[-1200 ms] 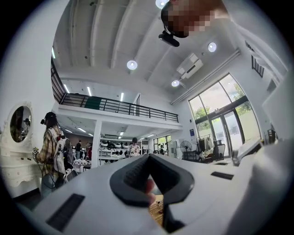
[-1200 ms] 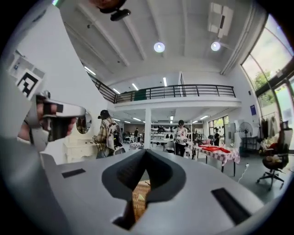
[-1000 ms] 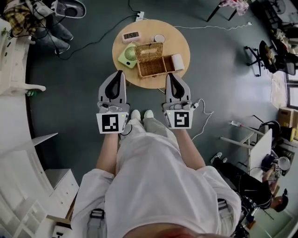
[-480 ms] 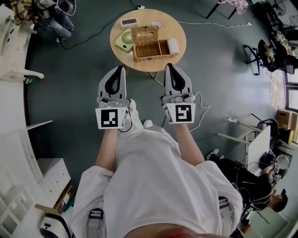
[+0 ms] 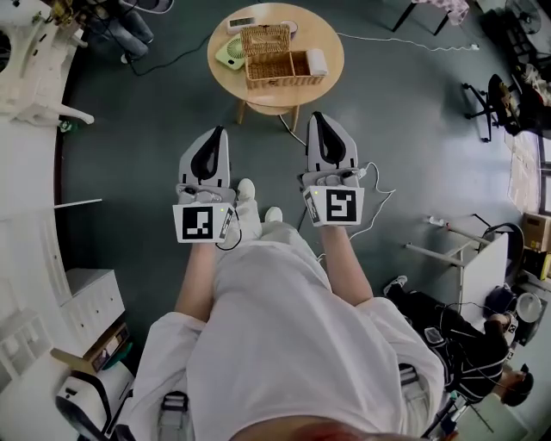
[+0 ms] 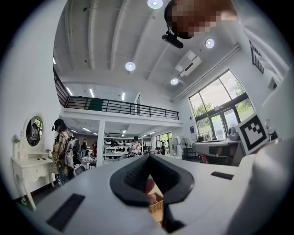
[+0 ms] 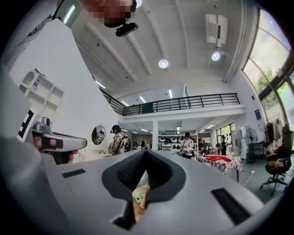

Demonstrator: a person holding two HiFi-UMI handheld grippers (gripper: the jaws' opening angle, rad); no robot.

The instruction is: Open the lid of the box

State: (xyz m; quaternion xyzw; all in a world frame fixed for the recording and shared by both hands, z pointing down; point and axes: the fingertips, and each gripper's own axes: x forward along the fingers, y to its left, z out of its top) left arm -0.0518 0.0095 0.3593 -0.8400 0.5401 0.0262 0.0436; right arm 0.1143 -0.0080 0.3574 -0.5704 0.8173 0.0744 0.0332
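Observation:
The wicker box (image 5: 285, 67) stands on a round wooden table (image 5: 330, 39) at the top of the head view. Its lid (image 5: 265, 39) is raised along the far side, and the inside shows. Both grippers hang over the dark floor, well short of the table. My left gripper (image 5: 220, 132) is shut and empty. My right gripper (image 5: 316, 115) is shut and empty too. In the left gripper view the jaws (image 6: 148, 156) meet at their tips, and a bit of the wicker box (image 6: 156, 205) shows below them. The right gripper's jaws (image 7: 146, 151) also meet.
A green fan (image 5: 229, 53), a white roll (image 5: 317, 62) and a small clock (image 5: 243, 23) share the table. A white cable (image 5: 379, 194) lies on the floor at the right. White furniture (image 5: 34, 77) lines the left, office chairs (image 5: 495, 95) and a seated person (image 5: 465, 344) the right.
The table with the box has slid up and away in the head view, so both grippers are farther from it. Both grippers stay shut and side by side.

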